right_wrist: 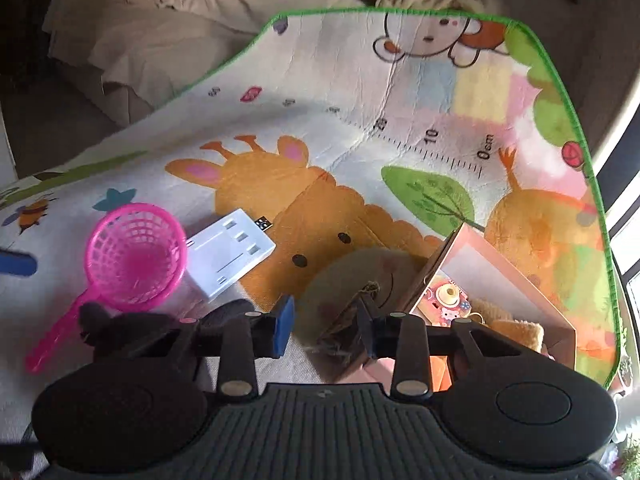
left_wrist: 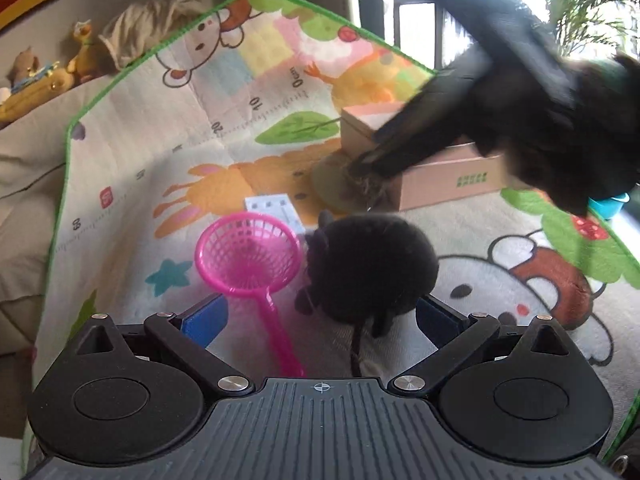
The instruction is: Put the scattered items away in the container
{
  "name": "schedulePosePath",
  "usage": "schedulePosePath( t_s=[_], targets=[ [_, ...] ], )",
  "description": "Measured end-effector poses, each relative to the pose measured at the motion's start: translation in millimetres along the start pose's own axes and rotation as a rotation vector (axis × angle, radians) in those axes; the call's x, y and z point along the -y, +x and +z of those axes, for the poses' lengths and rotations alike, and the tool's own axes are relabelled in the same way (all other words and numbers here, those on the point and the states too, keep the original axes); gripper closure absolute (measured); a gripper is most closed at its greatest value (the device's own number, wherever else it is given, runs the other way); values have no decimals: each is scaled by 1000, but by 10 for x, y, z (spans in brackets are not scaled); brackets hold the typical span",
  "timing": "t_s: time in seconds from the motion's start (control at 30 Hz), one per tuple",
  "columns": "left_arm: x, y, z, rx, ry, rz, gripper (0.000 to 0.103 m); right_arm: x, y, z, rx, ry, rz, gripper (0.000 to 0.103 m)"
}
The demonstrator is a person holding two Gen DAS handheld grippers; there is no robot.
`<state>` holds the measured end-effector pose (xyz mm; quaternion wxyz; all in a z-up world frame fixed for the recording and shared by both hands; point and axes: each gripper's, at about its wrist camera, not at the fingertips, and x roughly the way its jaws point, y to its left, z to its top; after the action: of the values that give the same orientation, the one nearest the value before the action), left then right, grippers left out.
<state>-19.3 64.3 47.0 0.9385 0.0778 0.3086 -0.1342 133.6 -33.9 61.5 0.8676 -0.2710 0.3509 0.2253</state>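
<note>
Tidying under way on the play mat (right_wrist: 360, 92). Cardboard box (left_wrist: 440, 178) sits at the mat's far right, open, with toys already inside. Black plush toy (left_wrist: 372, 268) lies just ahead of the left claw (left_wrist: 320, 320), whose jaws stand wide and empty. Right claw (right_wrist: 326, 332), partly closed, reaches a round flat plush (right_wrist: 360, 276) lying against the box; grip uncertain. Pink strainer (right_wrist: 138, 254) and white adapter (right_wrist: 230, 254) remain loose. Next: secure the flat plush, lift over the box wall.
</note>
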Motion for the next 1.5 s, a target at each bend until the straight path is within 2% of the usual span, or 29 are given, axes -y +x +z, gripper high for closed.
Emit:
schedulePosePath(
  t_s=[0.07, 0.13, 0.23, 0.33, 0.43, 0.6, 0.7, 0.83, 0.97, 1.03, 1.1, 1.2, 1.23, 1.3, 1.37, 1.5],
  targets=[
    [-11, 17, 18, 17, 0, -18, 1, 66, 236, 233, -83, 9, 16, 72],
    [-48, 29, 28, 38, -9, -40, 1, 137, 479, 417, -173, 28, 23, 83],
    [-149, 23, 30, 74, -39, -65, 1, 271, 787, 574, -269, 53, 10, 86],
    [-274, 24, 17, 98, -84, -91, 1, 327, 1016, 613, -315, 29, -51, 86],
    [-355, 42, -20, 101, -111, -109, 1, 357, 1151, 593, -352, 41, -42, 90],
    [-409, 99, -79, 79, -133, -108, 1, 318, 1046, 525, -371, 131, 108, 92],
    [-407, 86, -101, 71, -140, -122, 0, 175, 819, 368, -359, 117, 191, 92],
    [-359, 57, -120, 54, -130, -137, 0, 66, 455, 22, -362, 105, 278, 92],
    [-267, 53, -133, 37, -114, -137, 0, 201, 182, -480, -401, 196, 310, 92],
    [-218, 63, -132, 29, -107, -140, 0, 267, -2, -735, -375, 215, 282, 92],
    [-163, 85, -124, 19, -98, -137, 0, 311, -167, -914, -341, 224, 207, 92],
    [-79, 134, -95, 2, -99, -117, 0, 251, -447, -1068, -169, 126, 51, 89],
    [-57, 150, -84, -3, -103, -107, 0, 211, -515, -1091, -103, 96, 23, 80],
    [-19, 188, -55, -21, -120, -78, 0, 188, -530, -1090, -28, 89, 20, 68],
    [2, 226, -22, -49, -139, -51, 0, 177, -423, -1067, 5, 98, 27, 66],
    [60, 226, 22, -83, -138, -19, 0, 159, -108, -1048, 23, 63, -30, 59]
  ],
)
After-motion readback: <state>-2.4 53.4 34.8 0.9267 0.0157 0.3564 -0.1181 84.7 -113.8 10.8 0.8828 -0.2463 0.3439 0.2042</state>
